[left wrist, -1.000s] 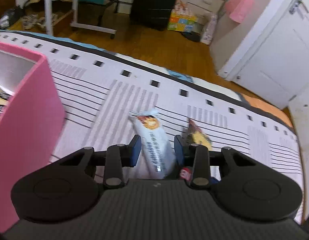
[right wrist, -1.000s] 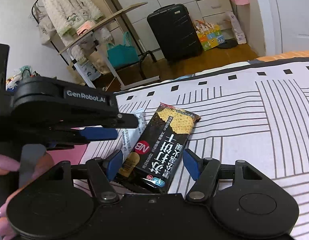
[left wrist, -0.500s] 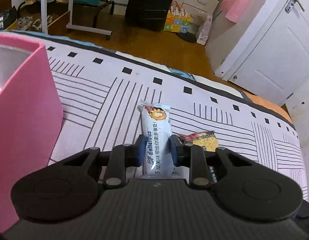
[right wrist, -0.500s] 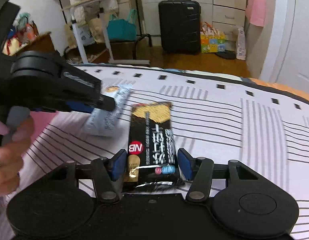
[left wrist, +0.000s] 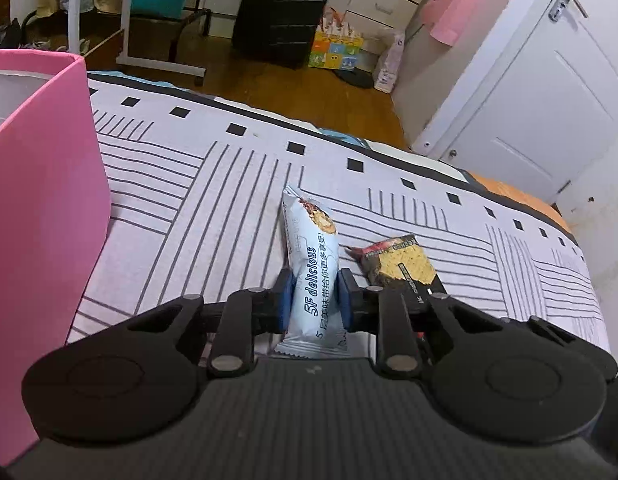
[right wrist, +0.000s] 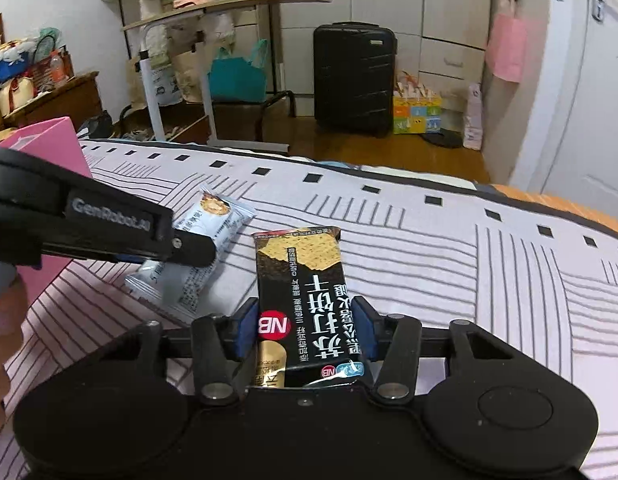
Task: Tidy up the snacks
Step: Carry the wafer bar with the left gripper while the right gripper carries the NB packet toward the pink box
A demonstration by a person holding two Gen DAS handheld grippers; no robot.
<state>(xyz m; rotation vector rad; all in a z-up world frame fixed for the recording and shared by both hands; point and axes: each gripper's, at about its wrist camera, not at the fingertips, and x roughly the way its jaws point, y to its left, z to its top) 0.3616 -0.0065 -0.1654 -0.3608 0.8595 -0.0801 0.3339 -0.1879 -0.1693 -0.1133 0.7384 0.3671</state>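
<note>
Bedding point(left wrist: 213, 200), white fabric printed with dark line blocks and small black squares, forms the work surface in both wrist views. Pink rectangular fabric bin point(left wrist: 41, 184) stands on the bedding at the left edge of the left wrist view, well apart from the snacks; its pink wall point(right wrist: 49, 144) also shows at the far left of the right wrist view.

Left gripper point(left wrist: 313, 300), black with blue pads, is clamped on a pale blue-white foil snack bar packet point(left wrist: 311, 264). Both pads press the packet's sides near its lower half, and the packet's far end points away from the camera over the bedding. In the right wrist view the same gripper point(right wrist: 181, 258) enters from the left and grips this packet point(right wrist: 205, 248).

Right gripper point(right wrist: 305, 328), same build, has just been closing around a black rectangular soda cracker packet point(right wrist: 305, 288). Both blue pads touch the packet's long edges. The packet's near end lies inside the gripper frame.

The two packets lie just beside each other on the bedding, the black one point(left wrist: 397, 264) to the right.
</note>
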